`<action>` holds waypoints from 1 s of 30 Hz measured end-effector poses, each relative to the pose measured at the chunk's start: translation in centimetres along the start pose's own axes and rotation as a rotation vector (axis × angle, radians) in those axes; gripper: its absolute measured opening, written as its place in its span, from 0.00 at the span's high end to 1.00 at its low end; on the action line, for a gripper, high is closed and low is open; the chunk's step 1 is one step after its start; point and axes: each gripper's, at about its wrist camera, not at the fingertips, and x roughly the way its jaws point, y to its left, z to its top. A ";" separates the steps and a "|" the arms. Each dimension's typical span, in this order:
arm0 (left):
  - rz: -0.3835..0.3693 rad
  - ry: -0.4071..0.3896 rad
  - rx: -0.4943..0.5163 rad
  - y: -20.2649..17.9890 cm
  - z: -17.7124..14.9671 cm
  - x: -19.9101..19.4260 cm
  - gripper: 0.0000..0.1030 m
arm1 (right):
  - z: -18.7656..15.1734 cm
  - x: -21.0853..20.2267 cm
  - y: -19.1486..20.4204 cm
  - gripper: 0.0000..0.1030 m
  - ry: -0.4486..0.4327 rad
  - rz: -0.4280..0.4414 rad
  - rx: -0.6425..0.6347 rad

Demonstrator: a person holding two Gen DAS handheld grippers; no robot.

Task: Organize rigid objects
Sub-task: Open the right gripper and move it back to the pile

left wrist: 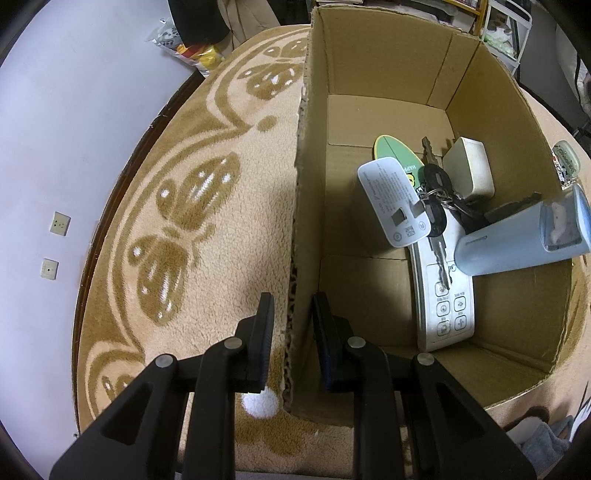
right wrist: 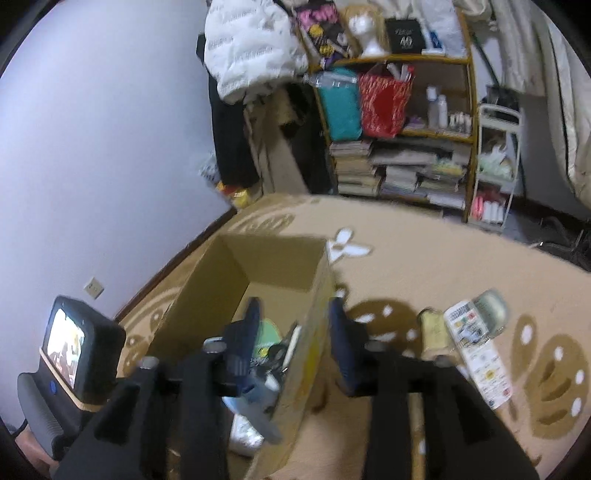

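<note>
The left gripper (left wrist: 293, 325), jaws parted, straddles the box (left wrist: 301, 221) wall. Inside lie a remote (left wrist: 447, 302), keys (left wrist: 437, 199), a white tag (left wrist: 393, 201) and a blue case (left wrist: 517, 240). The right gripper (right wrist: 293, 339), also parted, straddles the opposite wall, grasping nothing. It should likely swing right to the items on the rug (right wrist: 476, 347). Legible writing: "HAPP" on the green card (left wrist: 397, 151); "40" on a shelf box (right wrist: 405, 35).

The cardboard box (left wrist: 388, 74) is open on top; its far half of floor lies bare; the near right half is crowded by a white remote (left wrist: 441, 295), keys (left wrist: 437, 192), and a blue case (left wrist: 524, 236); the box's left wall stands between the left gripper (left wrist: 293, 332) fingers.
</note>
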 end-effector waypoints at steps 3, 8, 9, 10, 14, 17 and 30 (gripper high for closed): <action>-0.002 0.000 0.000 0.0 0.1 0.1 0.79 | 0.5 -0.8 -1.6 0.35 -0.029 -0.024 0.032; -0.002 0.000 0.002 0.0 0.1 0.1 0.79 | 0.7 -0.2 -4.8 0.25 -0.005 -0.097 0.075; -0.002 -0.001 0.002 0.0 0.1 0.1 0.79 | 0.7 0.0 -5.6 0.25 0.005 -0.117 0.085; -0.003 0.000 0.001 0.0 0.1 0.1 0.79 | 0.8 0.3 -6.7 0.25 0.024 -0.142 0.102; -0.002 0.000 0.002 0.0 0.1 0.1 0.79 | 0.7 1.2 -9.9 0.25 0.044 -0.161 0.145; -0.002 0.000 0.002 0.1 0.1 0.1 0.79 | 0.4 2.0 -11.7 0.25 0.066 -0.198 0.173; 0.002 0.005 0.006 -0.1 0.2 0.3 0.79 | -1.4 5.5 -17.8 0.17 0.132 -0.304 0.238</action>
